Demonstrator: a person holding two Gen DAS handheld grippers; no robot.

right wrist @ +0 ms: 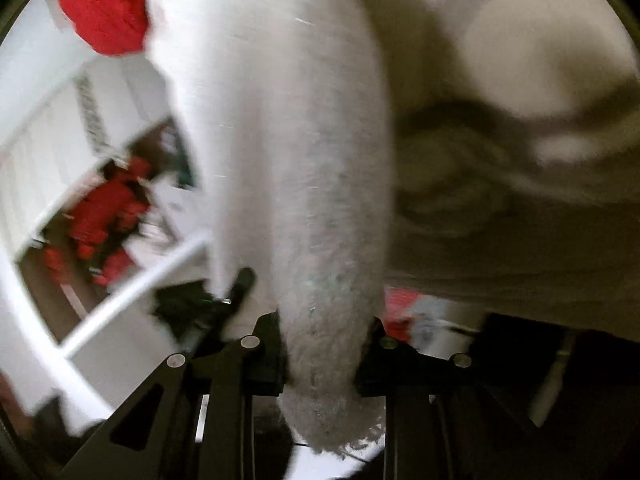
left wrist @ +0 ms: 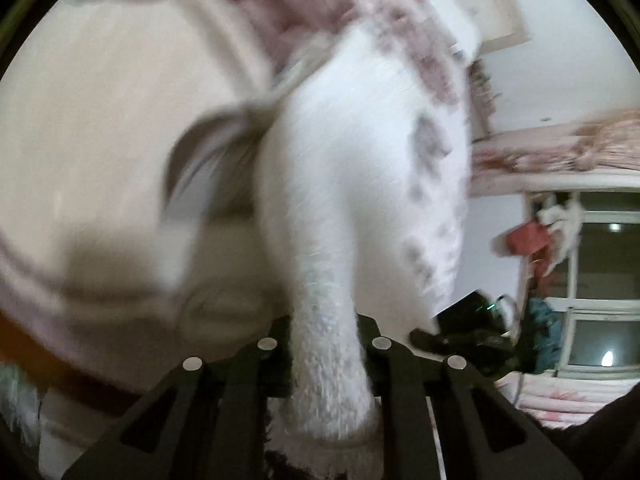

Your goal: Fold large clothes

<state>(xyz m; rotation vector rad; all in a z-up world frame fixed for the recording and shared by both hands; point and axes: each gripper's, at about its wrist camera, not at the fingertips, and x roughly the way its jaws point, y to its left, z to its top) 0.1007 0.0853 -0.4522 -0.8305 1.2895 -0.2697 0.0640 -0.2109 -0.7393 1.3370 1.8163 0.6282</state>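
Between both tongs, left (left wrist: 325,344) and right (right wrist: 320,344), clamped on bunched edges of fluffy white garment (left wrist: 360,168). Best kept pinched firmly, raised evenly, spread apart till taut, clear of red cloth (right wrist: 104,4) beyond, before folding.

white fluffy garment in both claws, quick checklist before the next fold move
1. Left claw grips the white fluffy garment: ok, fabric bunched between its fingers.
2. Right claw grips the same garment: ok, fabric pinched between its fingers.
3. Which part of the garment each claw holds: cannot tell, only bunched fabric shows.
4. Garment hanging flat and untwisted: cannot tell, both views are blurred and too close.
5. Red cloth near the garment's top, touching or apart: cannot tell.
6. Surface to lay the fold on: cannot tell, none shows clearly.
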